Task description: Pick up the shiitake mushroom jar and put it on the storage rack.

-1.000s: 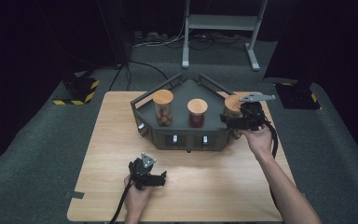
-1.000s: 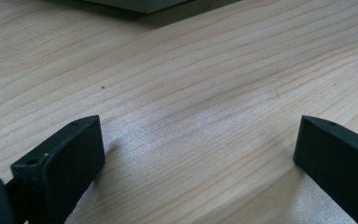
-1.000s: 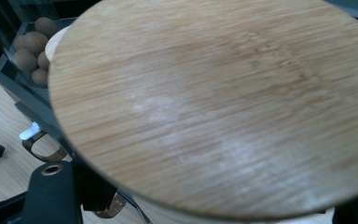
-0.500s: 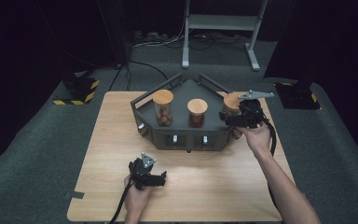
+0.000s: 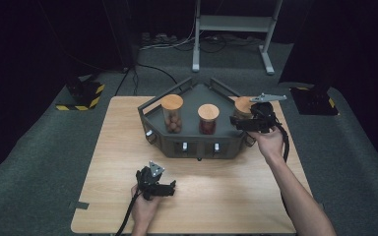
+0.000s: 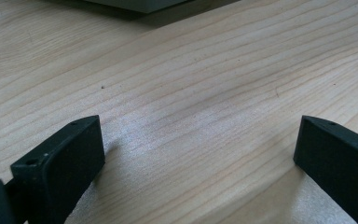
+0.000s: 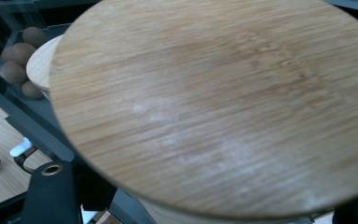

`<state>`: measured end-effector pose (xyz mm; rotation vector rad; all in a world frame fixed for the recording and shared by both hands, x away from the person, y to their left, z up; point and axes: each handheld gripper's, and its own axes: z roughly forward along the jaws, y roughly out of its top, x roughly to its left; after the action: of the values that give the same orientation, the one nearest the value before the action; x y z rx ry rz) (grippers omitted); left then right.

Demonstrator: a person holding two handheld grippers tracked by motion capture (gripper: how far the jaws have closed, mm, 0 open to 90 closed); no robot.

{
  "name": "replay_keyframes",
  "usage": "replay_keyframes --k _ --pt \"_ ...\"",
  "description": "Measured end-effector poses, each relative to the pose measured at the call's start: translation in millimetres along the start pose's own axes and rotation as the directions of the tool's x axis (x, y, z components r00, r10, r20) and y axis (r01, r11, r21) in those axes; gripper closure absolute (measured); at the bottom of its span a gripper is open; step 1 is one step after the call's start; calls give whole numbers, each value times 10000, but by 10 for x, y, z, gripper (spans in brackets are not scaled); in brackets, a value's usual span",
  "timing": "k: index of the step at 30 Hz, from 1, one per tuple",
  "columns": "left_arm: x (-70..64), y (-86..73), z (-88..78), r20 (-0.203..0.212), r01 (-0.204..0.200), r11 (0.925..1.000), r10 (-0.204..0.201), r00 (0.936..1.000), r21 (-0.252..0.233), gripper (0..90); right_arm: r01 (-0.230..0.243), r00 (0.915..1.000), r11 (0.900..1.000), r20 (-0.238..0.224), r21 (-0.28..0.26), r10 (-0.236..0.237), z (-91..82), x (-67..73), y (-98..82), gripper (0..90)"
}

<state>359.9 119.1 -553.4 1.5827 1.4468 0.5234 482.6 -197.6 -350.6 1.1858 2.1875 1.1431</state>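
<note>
One wooden surface (image 5: 103, 162) carries one dark grey angular tray (image 5: 197, 145). Three wood-lidded jars stand in it: a left jar (image 5: 172, 114) of brown balls, a middle jar (image 5: 208, 118), and a right jar (image 5: 243, 108). The right hand-held gripper (image 5: 246, 123) pinches the right jar below its lid. The left hand-held gripper (image 5: 170, 188) rests on the surface, spread and holding nothing.

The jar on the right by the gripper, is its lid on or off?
On. The wooden lid sits flat on the right jar in the rack, with the right gripper closed around the jar.
</note>
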Motion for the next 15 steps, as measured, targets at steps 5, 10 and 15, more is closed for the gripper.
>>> replay_keyframes --k 5,10,15 --pt "3 0 -3 -3 -53 10000 53 10000 39 18 -63 10000 10000 31 68 63 37 -13 7 251" --pt "4 0 -3 -2 -54 10000 54 10000 42 18 -93 9999 9999 73 132 92 76 -23 5 251" --pt "3 0 -3 -2 -49 10000 49 10000 37 18 -120 9998 9998 127 153 118 98 -39 14 251"
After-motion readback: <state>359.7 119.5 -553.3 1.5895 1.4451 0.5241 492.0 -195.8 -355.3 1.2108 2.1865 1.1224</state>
